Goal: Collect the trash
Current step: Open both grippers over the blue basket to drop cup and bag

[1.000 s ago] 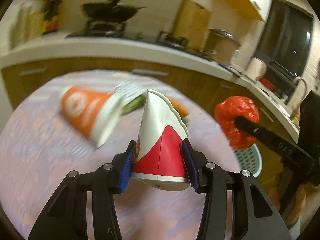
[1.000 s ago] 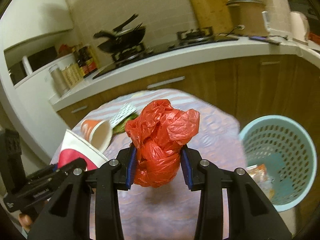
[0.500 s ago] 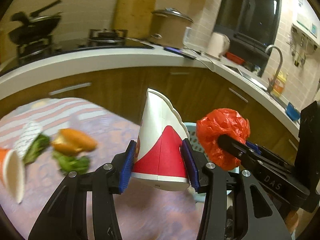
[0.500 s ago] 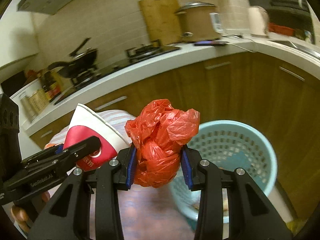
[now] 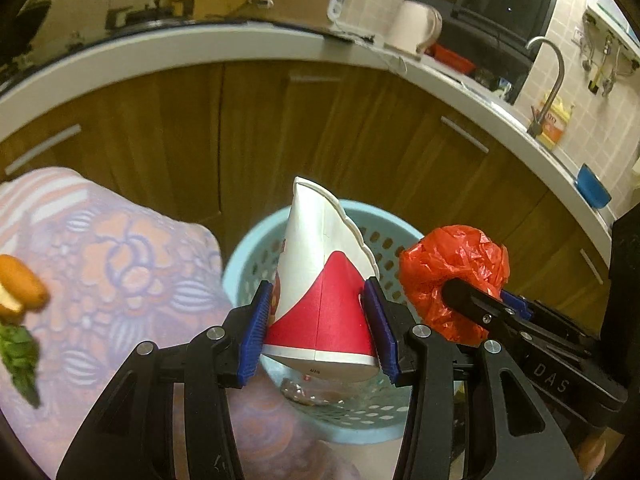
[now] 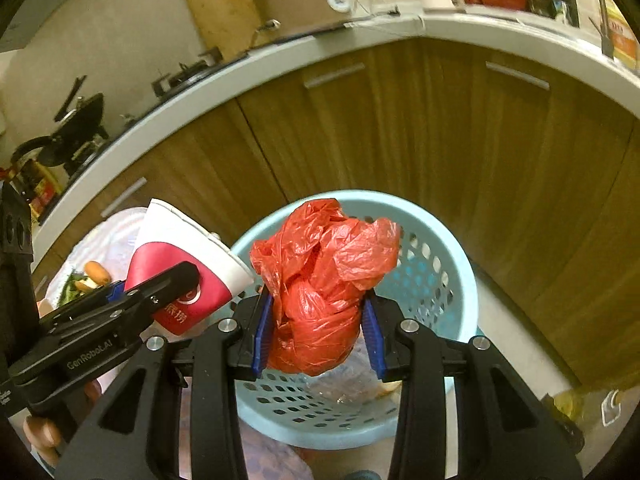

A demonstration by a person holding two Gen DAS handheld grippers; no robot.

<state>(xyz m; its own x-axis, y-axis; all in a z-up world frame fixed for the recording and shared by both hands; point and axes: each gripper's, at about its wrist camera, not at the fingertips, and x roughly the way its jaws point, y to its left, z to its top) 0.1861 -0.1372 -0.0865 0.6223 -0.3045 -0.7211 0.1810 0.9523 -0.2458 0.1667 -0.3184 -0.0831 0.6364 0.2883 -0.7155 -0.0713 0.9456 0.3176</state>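
Observation:
My left gripper (image 5: 318,330) is shut on a squashed red-and-white paper cup (image 5: 324,304) and holds it above the light blue perforated basket (image 5: 256,252). My right gripper (image 6: 316,332) is shut on a crumpled red plastic bag (image 6: 320,280), also above the basket (image 6: 448,280). The bag (image 5: 452,276) shows to the right of the cup in the left wrist view; the cup (image 6: 184,268) shows to the left of the bag in the right wrist view. Some trash lies in the basket's bottom.
A table with a purple flowered cloth (image 5: 120,272) stands left of the basket, with a bread roll (image 5: 20,284) and greens (image 5: 18,352) on it. Wooden cabinets (image 6: 400,128) under a white counter curve behind the basket.
Both grippers have swung from over the table to the right, and now hold the cup and the bag over the blue basket. The orange cup on the table has left the view.

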